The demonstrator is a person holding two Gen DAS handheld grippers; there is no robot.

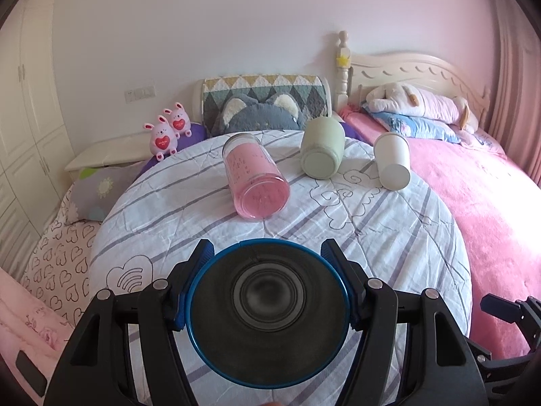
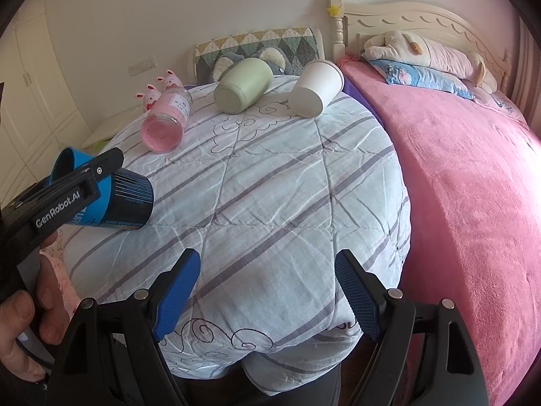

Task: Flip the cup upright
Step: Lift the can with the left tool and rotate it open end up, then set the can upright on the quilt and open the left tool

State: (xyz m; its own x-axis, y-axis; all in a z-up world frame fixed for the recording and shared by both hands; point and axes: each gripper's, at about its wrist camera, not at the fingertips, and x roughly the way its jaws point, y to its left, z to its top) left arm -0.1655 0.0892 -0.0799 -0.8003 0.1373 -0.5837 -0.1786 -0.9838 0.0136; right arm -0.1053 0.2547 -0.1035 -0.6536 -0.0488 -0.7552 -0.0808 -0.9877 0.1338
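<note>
My left gripper [image 1: 267,253] is shut on a blue and black cup [image 1: 268,314]. The cup's mouth faces the camera and it lies on its side, seen from the right wrist view [image 2: 115,199] just above the striped quilt [image 2: 270,186]. A pink glass cup [image 1: 255,179], a green cup [image 1: 321,152] and a white cup [image 1: 394,160] lie on their sides farther back on the quilt. My right gripper [image 2: 267,294] is open and empty over the quilt's near edge.
A pink blanket [image 2: 473,203] covers the bed to the right. Plush toys [image 1: 167,133] and a grey cushion [image 1: 260,115] sit behind the quilt, by a cream headboard [image 1: 422,71]. White wardrobes [image 1: 23,118] stand at the left.
</note>
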